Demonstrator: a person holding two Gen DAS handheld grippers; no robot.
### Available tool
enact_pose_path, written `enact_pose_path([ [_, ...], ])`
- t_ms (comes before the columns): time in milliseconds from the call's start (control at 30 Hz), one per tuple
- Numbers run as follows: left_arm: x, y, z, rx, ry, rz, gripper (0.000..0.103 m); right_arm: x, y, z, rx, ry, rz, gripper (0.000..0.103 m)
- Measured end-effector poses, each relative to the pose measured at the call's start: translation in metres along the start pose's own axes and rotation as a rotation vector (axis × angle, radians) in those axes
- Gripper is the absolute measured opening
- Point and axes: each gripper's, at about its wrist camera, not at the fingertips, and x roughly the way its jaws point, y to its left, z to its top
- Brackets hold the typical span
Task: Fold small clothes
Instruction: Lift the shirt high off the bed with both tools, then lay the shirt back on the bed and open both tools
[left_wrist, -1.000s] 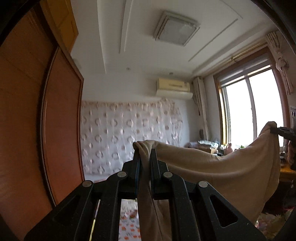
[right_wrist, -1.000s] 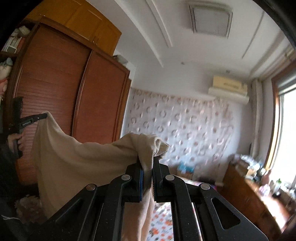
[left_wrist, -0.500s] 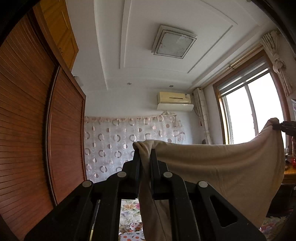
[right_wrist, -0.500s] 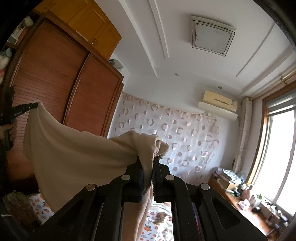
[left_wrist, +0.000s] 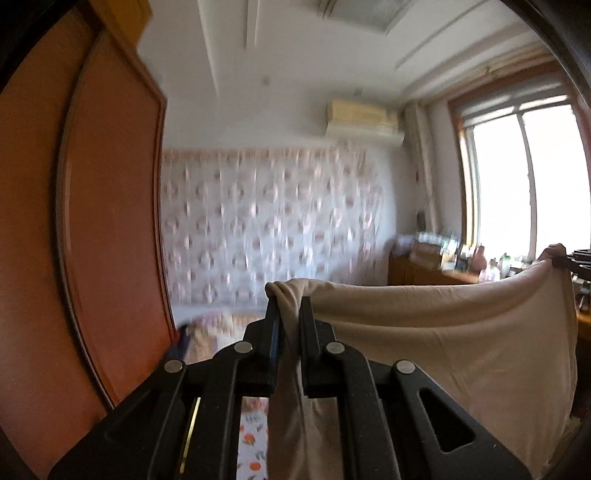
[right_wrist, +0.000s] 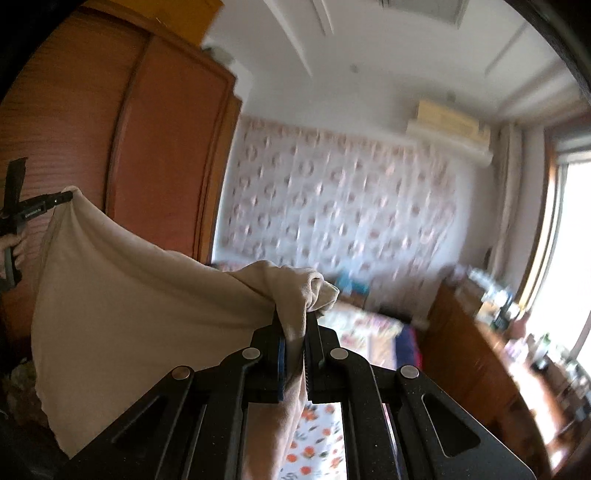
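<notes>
A beige garment (left_wrist: 461, 343) hangs spread in the air between both grippers. My left gripper (left_wrist: 290, 306) is shut on one corner of it, with a bunch of cloth poking out above the jaws. My right gripper (right_wrist: 295, 314) is shut on the opposite corner of the beige garment (right_wrist: 122, 288). In the left wrist view the right gripper (left_wrist: 576, 256) shows at the far right edge, pinching the cloth. At the far left of the right wrist view the left gripper (right_wrist: 55, 199) holds the other corner, with a hand (right_wrist: 13, 245) below it. The garment's lower part hangs out of sight.
A tall wooden wardrobe (left_wrist: 85, 206) stands at the left. A patterned curtain (right_wrist: 332, 199) covers the far wall. A low wooden cabinet (right_wrist: 476, 343) with clutter runs under the bright window (left_wrist: 524, 181). A flowered bedspread (right_wrist: 317, 439) lies below the grippers.
Both grippers have come down and tipped forward with the garment still stretched between them. The ceiling lamp has slid up out of view and the bed and cabinet now show.
</notes>
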Motion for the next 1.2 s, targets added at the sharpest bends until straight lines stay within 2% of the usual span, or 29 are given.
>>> enact_pose_path([
  [167,0.103,0.011,-0.048,-0.031,0.165,0.005,0.01,0.111,-0.02,-0.043,0.09,0.114,0.031,0.007],
  [267,0.155,0.016,-0.067,-0.054,0.233,0.013,0.01,0.172,-0.03,-0.052,0.104,0.174,0.023,0.007],
  [433,0.209,0.01,-0.089,-0.045,0.309,0.021,0.01,0.254,-0.045,-0.049,0.109,0.248,0.028,0.007],
  [700,0.27,0.009,-0.122,-0.035,0.423,0.025,0.01,0.346,-0.065,-0.03,0.139,0.368,0.023,0.007],
  [833,0.282,0.008,-0.133,-0.024,0.473,0.025,0.014,0.365,-0.062,-0.028,0.156,0.419,0.023,0.009],
  [900,0.283,0.009,-0.139,-0.026,0.503,0.02,0.018,0.368,-0.055,-0.027,0.133,0.448,0.027,0.022],
  [933,0.281,0.009,-0.142,-0.025,0.509,0.02,0.024,0.364,-0.052,-0.029,0.118,0.457,0.028,0.03],
  [967,0.278,0.01,-0.144,-0.027,0.515,0.015,0.035,0.361,-0.051,-0.029,0.114,0.464,0.021,0.035],
  [1000,0.275,0.011,-0.145,-0.033,0.519,0.006,0.04,0.354,-0.05,-0.032,0.119,0.464,0.015,0.042],
  [1033,0.27,0.011,-0.147,-0.039,0.523,-0.009,0.047,0.346,-0.05,-0.032,0.132,0.467,0.018,0.045],
  [1100,0.263,0.012,-0.15,-0.04,0.537,-0.023,0.059,0.326,-0.049,-0.034,0.151,0.459,0.027,0.045],
  [1133,0.257,0.012,-0.153,-0.04,0.547,-0.036,0.068,0.31,-0.047,-0.037,0.16,0.453,0.022,0.045],
  [1200,0.244,0.011,-0.158,-0.052,0.561,-0.058,0.073,0.29,-0.046,-0.045,0.183,0.454,0.025,0.045],
])
